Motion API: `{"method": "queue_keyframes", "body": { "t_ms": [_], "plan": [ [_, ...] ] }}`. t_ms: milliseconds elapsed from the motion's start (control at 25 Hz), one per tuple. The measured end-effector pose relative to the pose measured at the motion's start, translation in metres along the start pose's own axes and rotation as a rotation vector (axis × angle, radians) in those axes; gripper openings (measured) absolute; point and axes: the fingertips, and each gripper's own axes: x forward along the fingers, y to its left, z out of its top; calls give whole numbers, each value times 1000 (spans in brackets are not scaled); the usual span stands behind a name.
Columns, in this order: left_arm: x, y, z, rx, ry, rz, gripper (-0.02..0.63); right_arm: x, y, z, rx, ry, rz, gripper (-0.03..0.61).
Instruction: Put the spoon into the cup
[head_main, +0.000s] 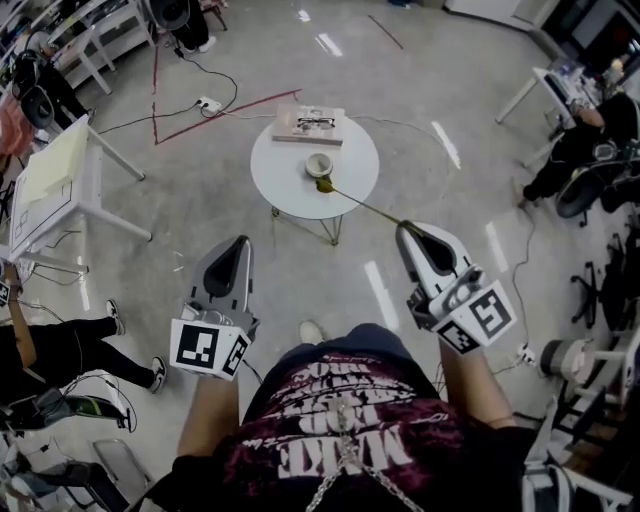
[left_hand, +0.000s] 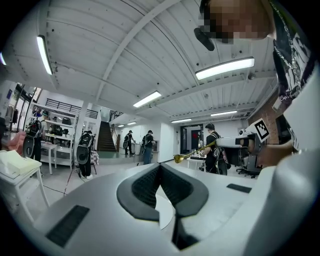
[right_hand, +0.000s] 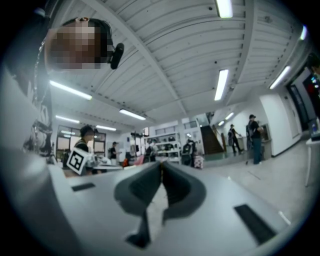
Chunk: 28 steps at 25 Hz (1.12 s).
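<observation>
Spoon of gold metal with a long thin handle (head_main: 365, 205): its handle end is pinched at the tip of the right tongs (head_main: 404, 229), whose jaws are pressed together on it. In the right gripper view the right tongs (right_hand: 161, 165) show their dark pads meeting with no gap, and the thin handle cannot be made out there. In the left gripper view the spoon (left_hand: 192, 153) sticks out from the right tongs (left_hand: 220, 143) toward the left of the frame, bowl foremost. The left tongs (head_main: 241, 241) are closed as well. In their own view the left tongs (left_hand: 160, 166) have their pads touching and nothing between them.

In the head view both tongs sit at mid-frame, above the person's dark red printed shirt (head_main: 340, 420) at the bottom. From the right tongs the spoon runs up and left to the round white surface (head_main: 275, 175) at upper centre. Its bowl shows just below the small white cup (head_main: 319, 164), which stands upright near the middle of the surface. Whether bowl and cup touch cannot be told. Above the cup in the frame, at the surface's edge, lies a flat tan slab (head_main: 296, 130) with dark-framed spectacles (head_main: 316, 122) on it. On the grey floor at upper left are red tape lines (head_main: 215, 118) and a white power strip (head_main: 208, 104). A white desk (head_main: 60, 180) stands at the left edge.
</observation>
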Motion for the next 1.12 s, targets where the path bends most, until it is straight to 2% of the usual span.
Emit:
{"method": "queue_keyframes", "body": {
  "t_ms": [320, 560, 760, 920, 1120],
  "plan": [
    [15, -16, -29, -40, 51, -65, 31, -2, -6, -7, 5, 3, -30, 36],
    [42, -12, -20, -17, 39, -54, 31, 3, -34, -8, 29, -14, -40, 37],
    [58, -10, -12, -5, 39, -46, 31, 15, -51, 6, 23, -42, -26, 35],
    [63, -11, -3, 1, 26, -42, 31, 15, -56, 15, 17, -53, -23, 36],
    [68, -10, -10, -4, 30, -42, 31, 17, -60, 11, 18, -42, -18, 36]
  ]
}}
